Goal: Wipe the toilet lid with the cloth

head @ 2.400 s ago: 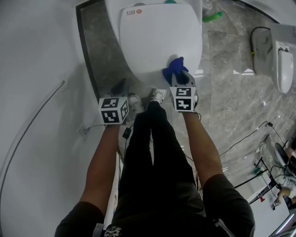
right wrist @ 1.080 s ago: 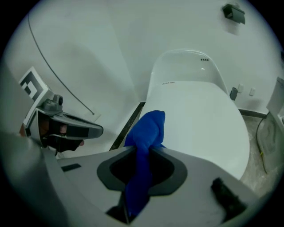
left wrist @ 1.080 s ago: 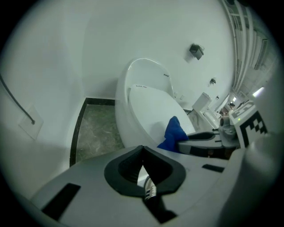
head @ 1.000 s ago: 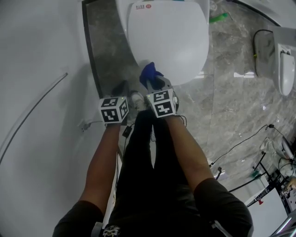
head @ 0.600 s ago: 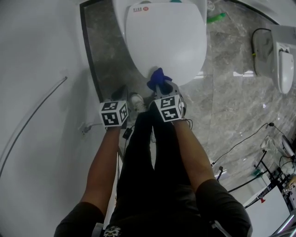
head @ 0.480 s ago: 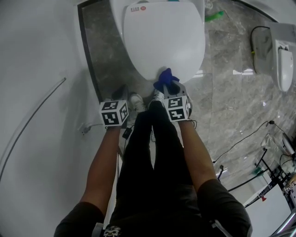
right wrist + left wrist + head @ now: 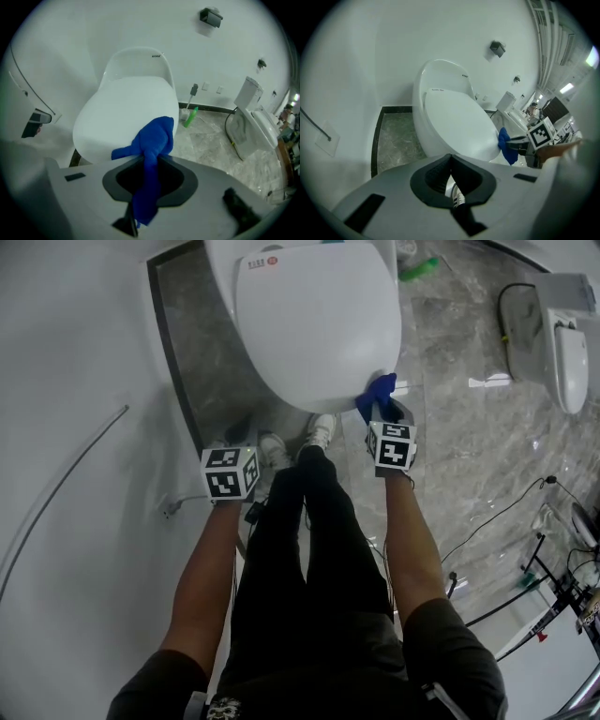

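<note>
The white toilet lid (image 7: 314,324) is closed, seen also in the left gripper view (image 7: 457,122) and the right gripper view (image 7: 124,110). My right gripper (image 7: 382,409) is shut on a blue cloth (image 7: 377,394), which presses against the lid's front right rim. The bunched blue cloth (image 7: 152,143) hangs out of the jaws in the right gripper view. From the left gripper view the blue cloth (image 7: 505,146) shows at the lid's right edge. My left gripper (image 7: 242,427) is shut and holds nothing, low at the toilet's left front over the floor.
The person's black trousers and white shoes (image 7: 321,432) stand right before the toilet bowl. A green brush (image 7: 417,268) lies on the marble floor behind right. A second white fixture (image 7: 558,343) stands at far right, with cables (image 7: 497,521) across the floor. A white wall (image 7: 75,427) rises at left.
My right gripper has swept the cloth from the lid's front centre along the rim to its front right edge. The left gripper has stayed where it was.
</note>
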